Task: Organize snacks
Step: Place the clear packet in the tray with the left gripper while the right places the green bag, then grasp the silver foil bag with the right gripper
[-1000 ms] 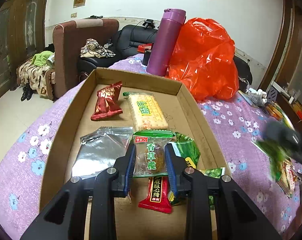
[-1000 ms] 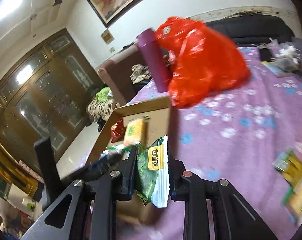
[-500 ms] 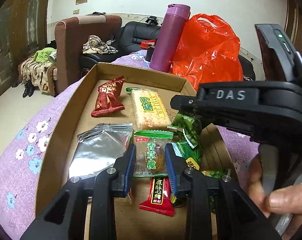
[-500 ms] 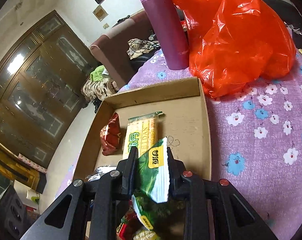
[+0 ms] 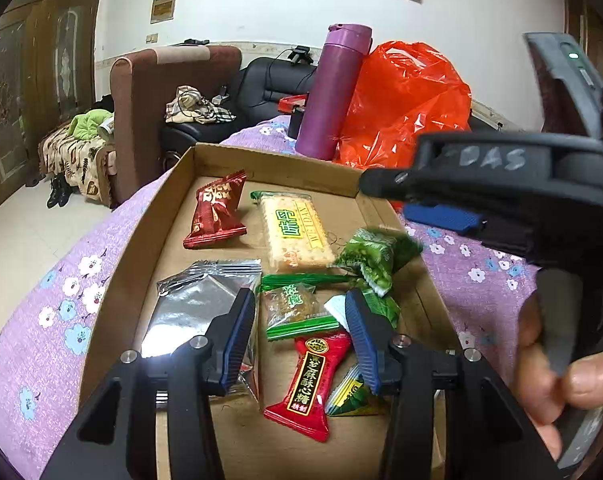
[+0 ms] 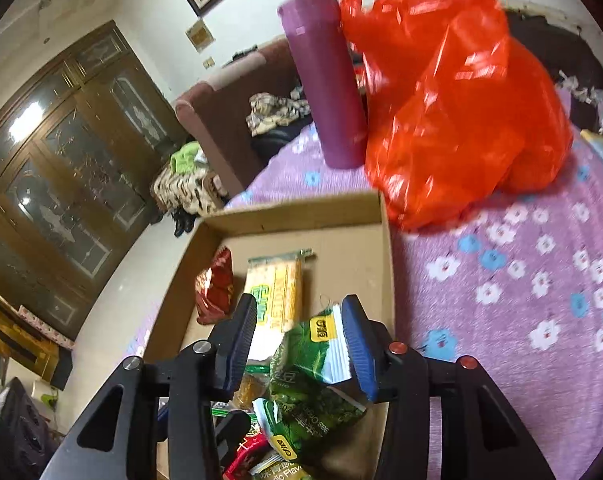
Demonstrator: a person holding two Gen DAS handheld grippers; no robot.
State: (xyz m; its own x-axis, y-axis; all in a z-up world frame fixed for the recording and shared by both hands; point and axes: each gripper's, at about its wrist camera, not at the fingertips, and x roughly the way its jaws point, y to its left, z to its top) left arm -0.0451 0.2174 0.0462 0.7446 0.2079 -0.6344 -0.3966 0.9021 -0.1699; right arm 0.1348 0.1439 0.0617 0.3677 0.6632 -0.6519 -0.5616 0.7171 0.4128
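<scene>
Both claws have just sprung apart: left claw [image 5: 301,320] releases the clear green-edged snack [image 5: 297,308], right claw [image 6: 299,336] drops one green packet [image 6: 313,364]. Box [image 5: 149,232]: two red, two green at three o'clock.

Green pack [image 5: 375,258] motion-blurred; yellow-green pack [image 5: 347,394] partly behind right finger of left tongs [image 5: 301,336].

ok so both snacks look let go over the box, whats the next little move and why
Probably lift both grippers back out. The left gripper and right gripper have just opened; the olive candy lies in the cardboard box, and the green pea packet sits loose between the right's pads.
</scene>
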